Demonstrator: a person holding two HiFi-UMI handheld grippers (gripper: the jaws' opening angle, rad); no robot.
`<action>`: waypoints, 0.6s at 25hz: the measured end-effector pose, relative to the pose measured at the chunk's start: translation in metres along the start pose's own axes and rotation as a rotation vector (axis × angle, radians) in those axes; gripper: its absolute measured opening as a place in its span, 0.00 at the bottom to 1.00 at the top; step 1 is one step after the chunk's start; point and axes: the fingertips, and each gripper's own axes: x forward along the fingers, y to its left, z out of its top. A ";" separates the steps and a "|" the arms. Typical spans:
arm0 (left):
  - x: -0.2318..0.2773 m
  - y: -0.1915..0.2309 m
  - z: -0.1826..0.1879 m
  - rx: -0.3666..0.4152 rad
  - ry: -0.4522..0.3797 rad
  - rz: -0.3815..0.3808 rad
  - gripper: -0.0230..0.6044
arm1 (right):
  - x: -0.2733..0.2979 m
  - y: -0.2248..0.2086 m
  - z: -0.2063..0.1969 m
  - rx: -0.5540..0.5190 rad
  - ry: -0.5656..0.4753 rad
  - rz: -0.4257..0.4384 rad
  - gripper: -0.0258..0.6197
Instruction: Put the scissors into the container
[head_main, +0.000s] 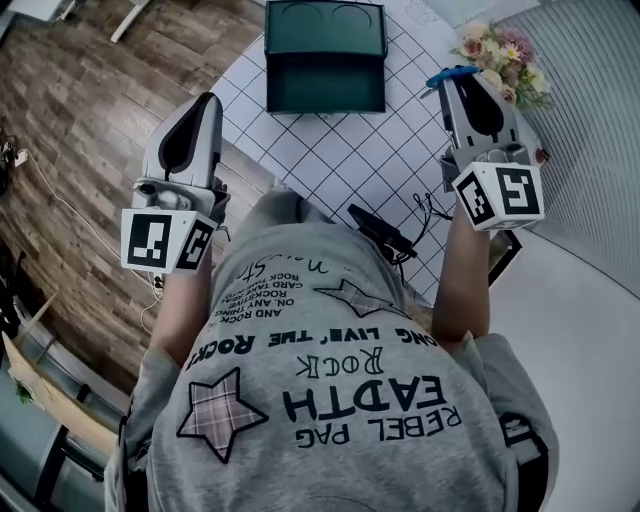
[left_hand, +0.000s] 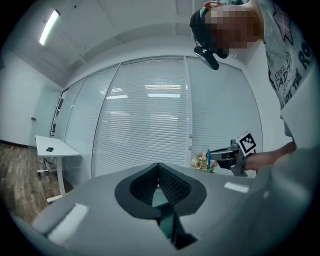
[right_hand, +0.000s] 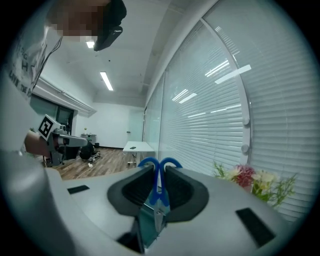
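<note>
My right gripper (head_main: 455, 78) is shut on blue-handled scissors (head_main: 448, 75), held in the air over the right side of the white gridded table (head_main: 340, 150). In the right gripper view the scissors (right_hand: 159, 186) stand upright between the pads, handle loops past the tips and blades towards the camera. The dark green container (head_main: 325, 55) sits open at the table's far edge, left of and beyond that gripper. My left gripper (head_main: 207, 98) hovers off the table's left edge, over the wooden floor. Its pads meet with nothing between them (left_hand: 158, 166).
A bunch of flowers (head_main: 505, 55) stands at the table's far right corner, close behind the right gripper. A black device with cables (head_main: 385, 232) lies at the near edge. A white desk (left_hand: 52, 147) stands across the room, and blinds cover the glass wall.
</note>
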 end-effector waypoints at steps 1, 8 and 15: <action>-0.002 0.002 0.000 0.000 0.001 0.008 0.05 | 0.004 0.003 0.000 0.002 -0.001 0.011 0.17; -0.021 0.017 -0.005 -0.004 0.013 0.080 0.05 | 0.034 0.027 0.001 0.006 -0.008 0.103 0.17; -0.039 0.026 -0.006 -0.003 0.014 0.144 0.05 | 0.058 0.048 0.005 -0.001 -0.020 0.185 0.17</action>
